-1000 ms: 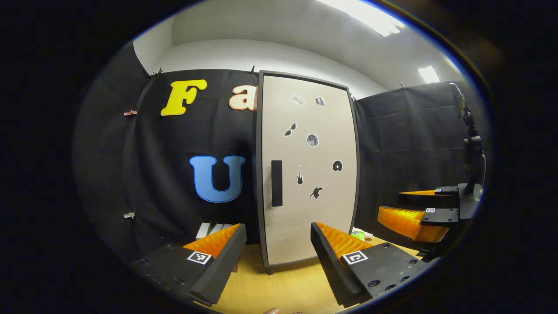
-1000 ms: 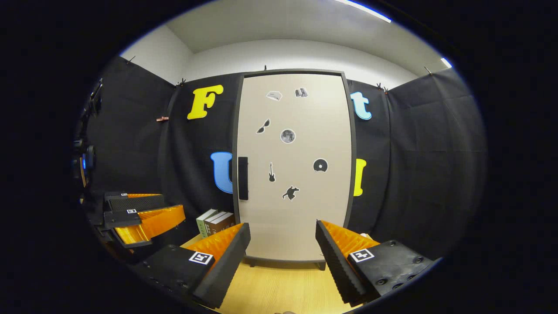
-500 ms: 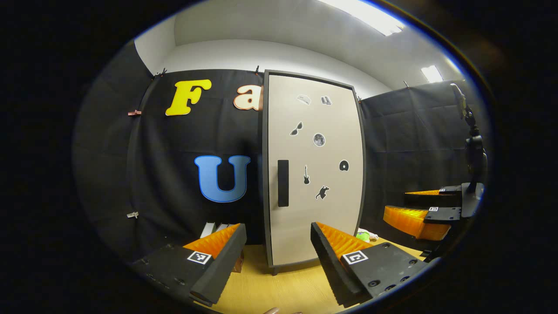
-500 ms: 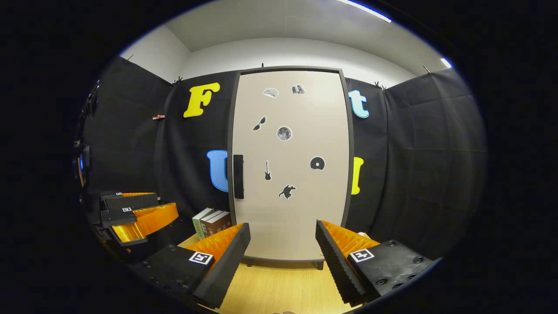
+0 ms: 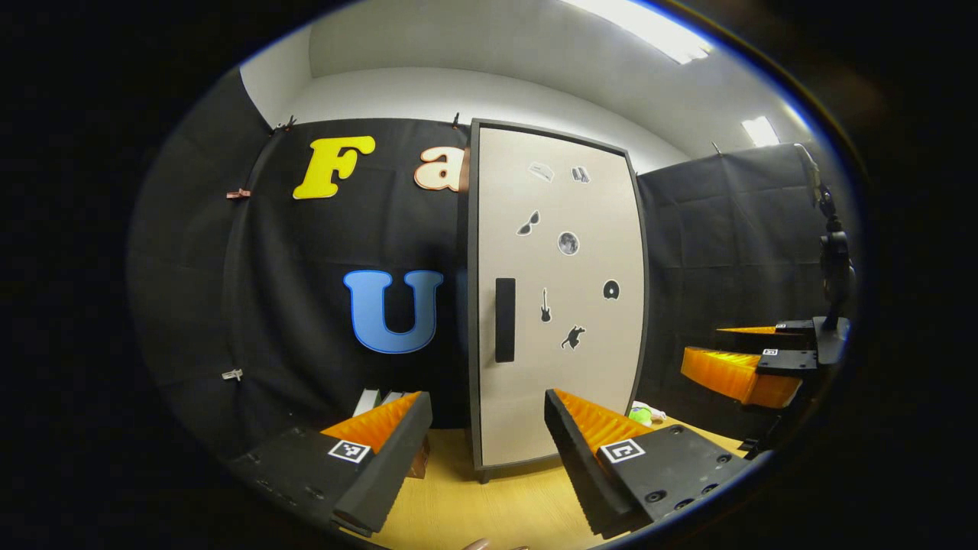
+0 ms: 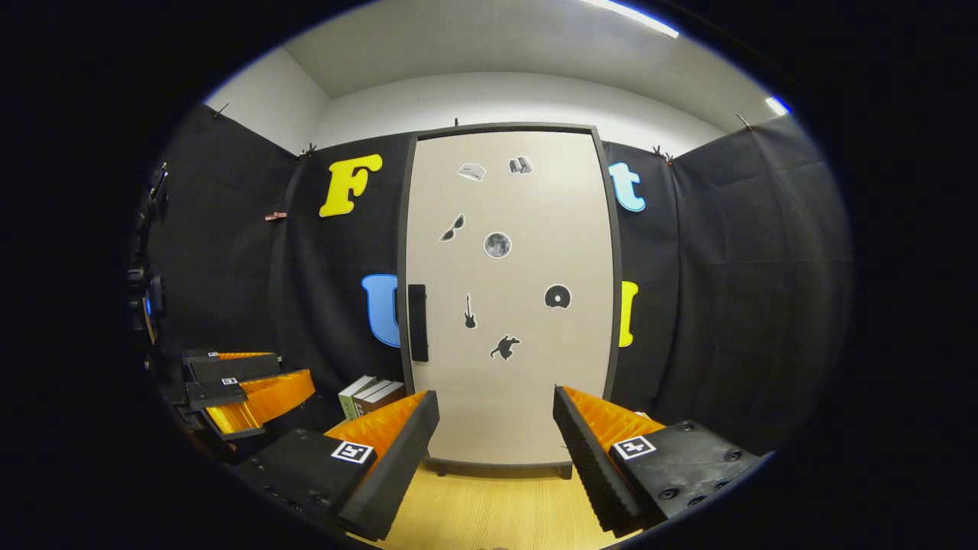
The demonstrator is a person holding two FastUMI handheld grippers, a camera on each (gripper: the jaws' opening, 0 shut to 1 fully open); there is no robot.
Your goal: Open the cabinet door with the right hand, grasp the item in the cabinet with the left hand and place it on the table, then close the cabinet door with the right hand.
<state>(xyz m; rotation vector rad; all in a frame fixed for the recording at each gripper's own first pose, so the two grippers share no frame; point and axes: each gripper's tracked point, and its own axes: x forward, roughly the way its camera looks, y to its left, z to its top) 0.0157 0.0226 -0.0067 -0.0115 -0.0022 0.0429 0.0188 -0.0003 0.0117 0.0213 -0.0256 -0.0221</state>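
Beige cabinet door [image 6: 508, 298] fully shut, seen past the right gripper [image 6: 495, 443], whose jaws stand wide apart holding nothing, well short of the door. Left gripper [image 5: 486, 447] likewise spread and empty, off to the side over the wooden table [image 5: 504, 508]. Dark vertical handle [image 6: 417, 322] sits at the door's left edge, untouched. Item inside cabinet: hidden, cannot tell what it is. Books [image 6: 372, 395] stand beside the cabinet at left. Progress: 0 of 3 steps done; opening, retrieval and closing all remain.

black cloth walls [image 6: 733, 290], wooden table [image 6: 497, 512], ceiling light [image 5: 649, 30]
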